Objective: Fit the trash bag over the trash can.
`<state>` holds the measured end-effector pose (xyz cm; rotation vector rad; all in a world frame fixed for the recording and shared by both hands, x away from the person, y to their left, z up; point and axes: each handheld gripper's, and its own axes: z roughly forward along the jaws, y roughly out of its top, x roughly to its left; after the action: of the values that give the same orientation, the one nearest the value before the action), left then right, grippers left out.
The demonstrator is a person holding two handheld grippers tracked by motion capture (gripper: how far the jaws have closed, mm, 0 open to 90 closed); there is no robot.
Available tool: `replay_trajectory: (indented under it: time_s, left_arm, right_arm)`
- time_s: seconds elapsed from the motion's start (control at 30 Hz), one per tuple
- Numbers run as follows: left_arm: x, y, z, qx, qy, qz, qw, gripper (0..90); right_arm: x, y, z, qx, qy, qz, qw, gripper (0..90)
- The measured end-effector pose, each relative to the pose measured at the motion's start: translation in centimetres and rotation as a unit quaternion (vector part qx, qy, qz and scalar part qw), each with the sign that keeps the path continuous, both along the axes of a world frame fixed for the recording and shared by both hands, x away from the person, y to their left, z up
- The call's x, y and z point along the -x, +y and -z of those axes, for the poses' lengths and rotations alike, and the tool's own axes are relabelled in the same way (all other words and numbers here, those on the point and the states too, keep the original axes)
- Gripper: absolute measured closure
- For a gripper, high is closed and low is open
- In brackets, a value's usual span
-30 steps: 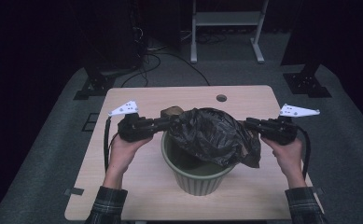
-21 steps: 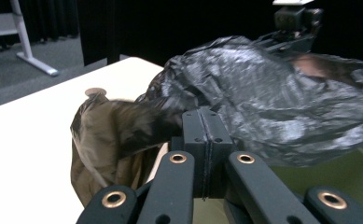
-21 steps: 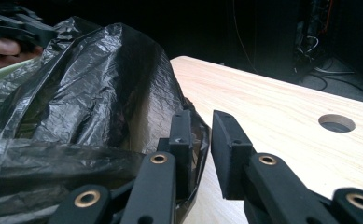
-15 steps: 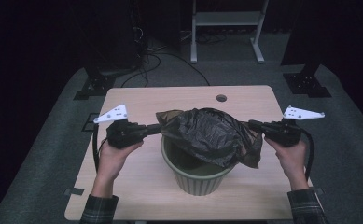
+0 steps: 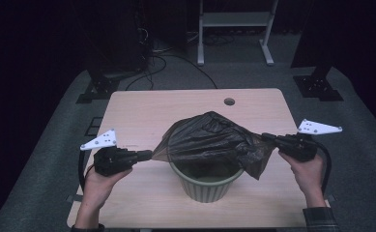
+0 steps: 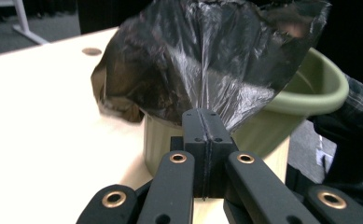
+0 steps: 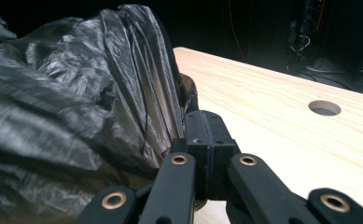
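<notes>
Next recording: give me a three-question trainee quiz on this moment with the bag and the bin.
1. True or false: both grippers are shut on the black bag.
2. Where is the green bin in relation to the bag? A) beside it, apart B) under it, with the bag spread over its mouth C) on top of it
3. In the high view, on which side does the bag hang down past the bin's rim?

Key:
1. True: the left gripper and the right gripper each pinch an edge of it.
2. B
3. The person's right.

The left gripper (image 5: pixel 147 155) and right gripper (image 5: pixel 267 138) pointed inward from opposite sides, jaws clamped, forearms entering from the near edge.
</notes>
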<state>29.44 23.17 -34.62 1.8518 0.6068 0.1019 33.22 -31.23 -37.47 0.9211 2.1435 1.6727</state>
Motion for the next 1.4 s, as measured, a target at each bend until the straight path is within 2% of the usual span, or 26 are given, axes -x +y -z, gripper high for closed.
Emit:
replay_trajectory:
  time_s: [0.1, 0.2, 0.27, 0.33, 0.43, 0.53, 0.63, 0.8, 0.83, 0.93, 0.97, 1.03, 1.1, 1.13, 1.17, 1.27, 1.3, 1.33, 1.4]
  left_arm:
    - [0.1, 0.1, 1.2, -0.017, 0.015, 0.0, 0.9997, 89.9]
    - [-0.3, 0.1, 2.7, -0.035, 0.034, -0.004, 0.9988, 89.9]
    - [-0.7, 0.0, 3.7, -0.042, 0.049, -0.002, 0.9979, 89.9]
    - [-0.9, -0.1, 4.4, -0.038, 0.06, 0.009, 0.9974, 89.9]
    - [-0.9, -0.6, 4.8, -0.043, 0.074, 0.028, 0.9959, 89.9]
    - [-0.3, -1.1, 4.7, -0.059, 0.076, 0.05, 0.9941, 89.9]
    - [0.4, -1.0, 4.4, -0.062, 0.074, 0.06, 0.9935, 89.9]
    - [1.7, -0.1, 3.6, -0.064, 0.062, 0.059, 0.9943, 89.8]
    - [1.9, 0.1, 3.5, -0.058, 0.061, 0.059, 0.9947, 89.9]
    - [2.5, 0.7, 3.8, -0.04, 0.039, 0.063, 0.9964, 89.9]
    - [2.7, 0.9, 3.9, -0.036, 0.022, 0.062, 0.9972, 89.8]
    - [3.1, 1.2, 4.3, -0.01, -0.015, 0.062, 0.9979, 89.8]
    - [3.5, 1.4, 4.8, 0.024, -0.047, 0.066, 0.9964, 89.8]
    - [3.7, 1.4, 4.9, 0.038, -0.056, 0.068, 0.9953, 89.8]
    - [3.8, 1.4, 5.0, 0.044, -0.061, 0.076, 0.9942, 89.8]
    - [4.1, 1.0, 5.3, 0.034, -0.063, 0.095, 0.9929, 89.7]
    - [4.1, 0.9, 5.5, 0.034, -0.065, 0.094, 0.9929, 89.6]
    - [4.1, 0.8, 5.6, 0.037, -0.065, 0.089, 0.9932, 84.7]
    - [4.2, 0.6, 5.5, 0.03, -0.07, 0.083, 0.9936, 69.8]
  right_arm:
    - [0.3, -0.5, 0.4, -0.005, 0.007, 0.002, 1.0, 90.0]
    - [0.4, -0.4, 1.3, 0.0, 0.015, 0.002, 0.9999, 90.0]
    - [0.6, -0.2, 1.9, 0.006, 0.021, 0.0, 0.9998, 90.0]
    - [0.7, -0.2, 2.5, 0.009, 0.025, -0.001, 0.9997, 90.0]
    - [1.1, -0.1, 3.0, 0.007, 0.029, -0.008, 0.9995, 90.0]
    - [1.9, 0.0, 3.2, 0.015, 0.027, -0.012, 0.9994, 90.0]
    - [2.8, -0.4, 3.1, 0.022, 0.021, -0.016, 0.9994, 90.0]
    - [4.6, -1.6, 2.1, 0.015, 0.0, -0.012, 0.9998, 90.0]
    - [5.0, -1.8, 1.9, 0.012, -0.002, -0.012, 0.9999, 90.0]
    - [5.8, -2.2, 1.8, 0.014, -0.01, -0.015, 0.9997, 90.0]
    - [6.1, -2.3, 1.9, 0.011, -0.012, -0.018, 0.9997, 90.0]
    - [6.5, -2.4, 2.0, 0.003, -0.014, -0.025, 0.9996, 90.0]
    - [6.7, -2.4, 2.2, 0.0, -0.013, -0.027, 0.9996, 90.0]
    - [6.8, -2.5, 2.2, -0.007, -0.014, -0.03, 0.9994, 90.0]
    - [6.9, -2.5, 2.1, -0.015, -0.013, -0.035, 0.9992, 90.0]
    - [7.2, -2.4, 2.0, -0.012, -0.017, -0.038, 0.9991, 90.0]
    - [7.3, -2.4, 2.0, -0.012, -0.016, -0.039, 0.9991, 88.8]
    - [7.3, -2.4, 2.1, -0.012, -0.019, -0.035, 0.9991, 82.8]
    - [7.2, -2.5, 2.1, -0.017, -0.015, -0.035, 0.9991, 75.7]
